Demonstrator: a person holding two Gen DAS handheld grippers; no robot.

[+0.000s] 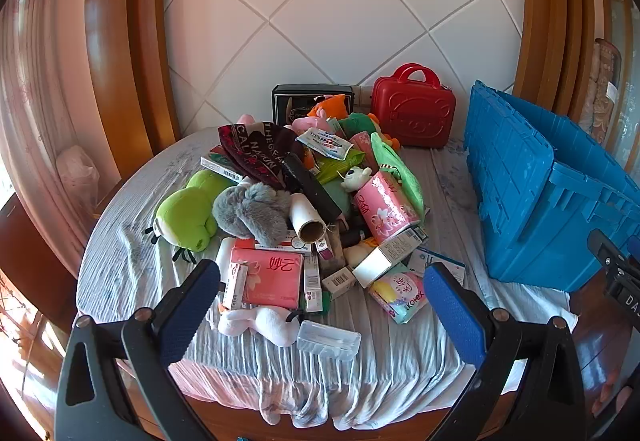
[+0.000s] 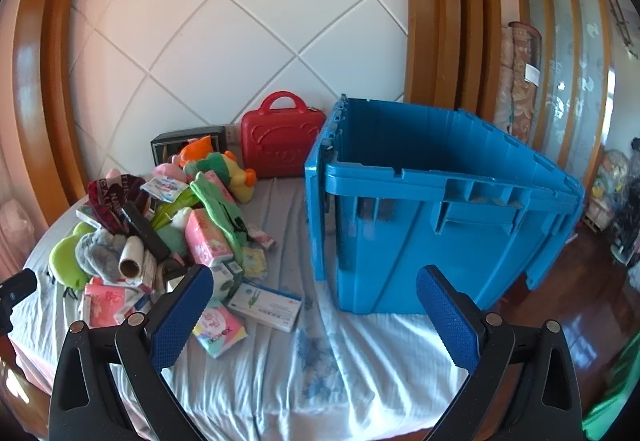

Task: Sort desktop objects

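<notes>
Both the left tongs (image 1: 320, 305) and right tongs (image 2: 314, 315) stood wide open and empty above the cloth-covered surface (image 2: 360, 361). The objects lay heaped in a pile (image 1: 304, 209) left of the blue crate (image 2: 420, 225). Pulling one item from that loose, overlapping heap could likely topple its neighbours, such as the paper roll (image 1: 306, 219), off the edge.

Open cloth strip (image 2: 304, 353) between clutter pile (image 1: 304, 201) and blue crate (image 2: 420, 241) is passable (crate wall blocks right, red case (image 2: 280, 137) blocks back).

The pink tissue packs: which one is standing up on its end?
The flowered pink pack beside the cardboard tube leans up on the pile. The other pink pack lies flat at the front.
</notes>
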